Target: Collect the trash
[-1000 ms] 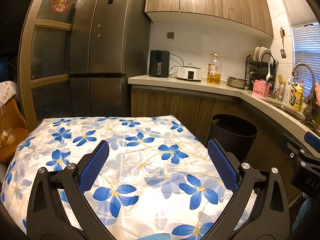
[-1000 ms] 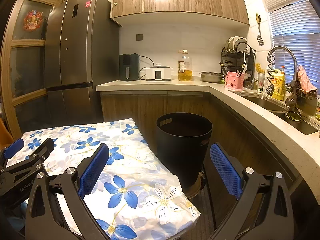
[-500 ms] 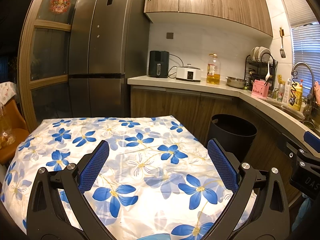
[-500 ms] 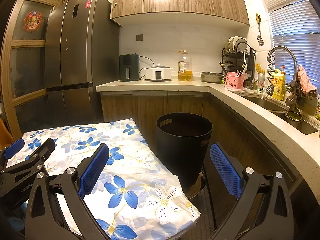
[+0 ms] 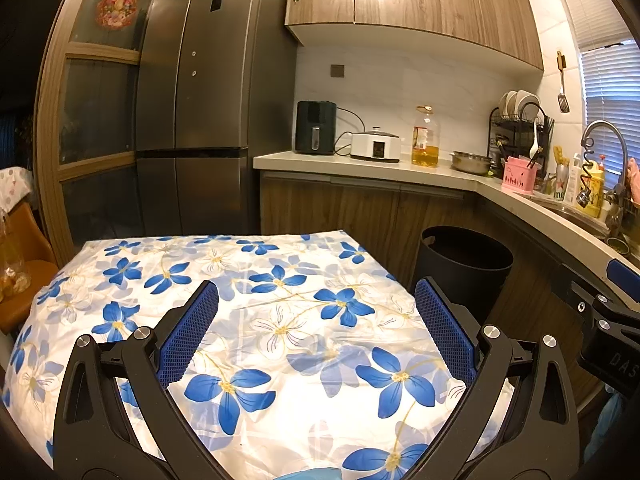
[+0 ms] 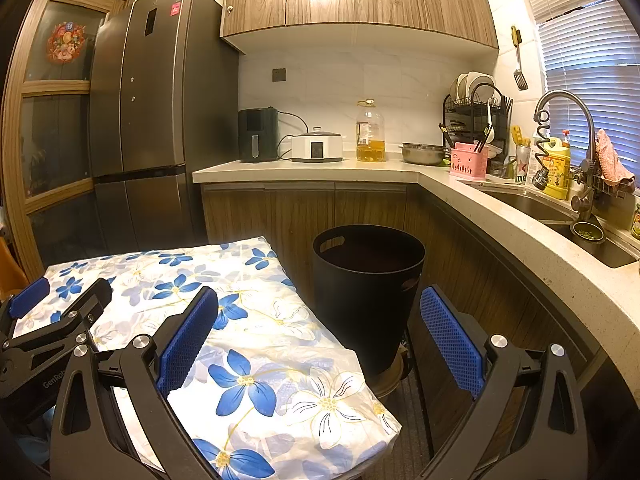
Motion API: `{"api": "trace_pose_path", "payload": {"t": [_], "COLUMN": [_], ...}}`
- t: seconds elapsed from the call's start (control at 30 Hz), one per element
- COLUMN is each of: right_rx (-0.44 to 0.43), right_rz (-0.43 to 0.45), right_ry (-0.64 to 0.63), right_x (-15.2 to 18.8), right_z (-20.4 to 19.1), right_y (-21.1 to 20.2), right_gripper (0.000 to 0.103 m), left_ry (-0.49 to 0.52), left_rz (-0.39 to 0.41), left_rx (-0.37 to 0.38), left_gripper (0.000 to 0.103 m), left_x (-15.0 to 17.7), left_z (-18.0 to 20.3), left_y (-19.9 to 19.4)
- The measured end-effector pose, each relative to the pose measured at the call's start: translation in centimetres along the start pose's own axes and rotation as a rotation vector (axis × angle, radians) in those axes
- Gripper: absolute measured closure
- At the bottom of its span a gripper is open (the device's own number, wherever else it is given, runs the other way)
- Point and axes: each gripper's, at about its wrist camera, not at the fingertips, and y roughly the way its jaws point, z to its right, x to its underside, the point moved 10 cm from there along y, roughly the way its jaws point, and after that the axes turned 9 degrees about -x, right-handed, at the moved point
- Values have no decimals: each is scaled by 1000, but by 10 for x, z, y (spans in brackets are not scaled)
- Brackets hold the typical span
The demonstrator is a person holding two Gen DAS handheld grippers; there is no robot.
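While you hold both tools level over the flowered cloth, this is how things stand.

Bin: the black trash bin (image 6: 368,296) stands upright on the floor, its mouth facing up and its long axis vertical; it is just beside the cloth-covered tabletop (image 6: 256,344), between that tabletop and the wooden cabinets under the kitchen counter (image 6: 304,170). In your left view the bin (image 5: 464,264) shows past the tabletop's (image 5: 256,312) far right corner.

Trash: no loose piece of it can be made out on the cloth in either view.

Left hand-held gripper: your left hand-held gripper (image 5: 316,320) is spread wide, its blue pads (image 5: 192,332) well apart, gripping nothing and touching nothing, above the middle of the tabletop.

Right hand-held gripper: your right hand-held gripper (image 6: 318,328) is equally wide and bare; its left pad sits over the tabletop's edge nearest the bin, its right pad (image 6: 448,344) beside the bin's wall, not touching it.

Change: nothing differs from the pictures half a second and a second ago; both tools and the bin sit where they were.
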Motion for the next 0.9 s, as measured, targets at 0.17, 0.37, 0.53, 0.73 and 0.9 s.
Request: {"api": "trace_pose_path", "payload": {"t": [0.17, 0.37, 0.53, 0.73, 0.9], "right_rx": [2, 1, 1, 0, 1], "right_rz": [0, -2, -2, -2, -2], "right_ry": [0, 3, 4, 5, 5], "right_x": [0, 2, 2, 2, 2], "right_z": [0, -1, 0, 0, 0], "right_y": [0, 1, 2, 2, 2], "right_gripper": [6, 6, 6, 6, 6], "left_ry": [-1, 2, 3, 3, 4], "left_rz": [-1, -3, -4, -3, -3], "left_rx": [0, 3, 3, 4, 6], "left_gripper": [6, 6, 6, 6, 6], "left_x": [0, 1, 1, 2, 1], "left_z": [1, 1, 1, 1, 1], "left_y": [0, 1, 0, 0, 0]}}
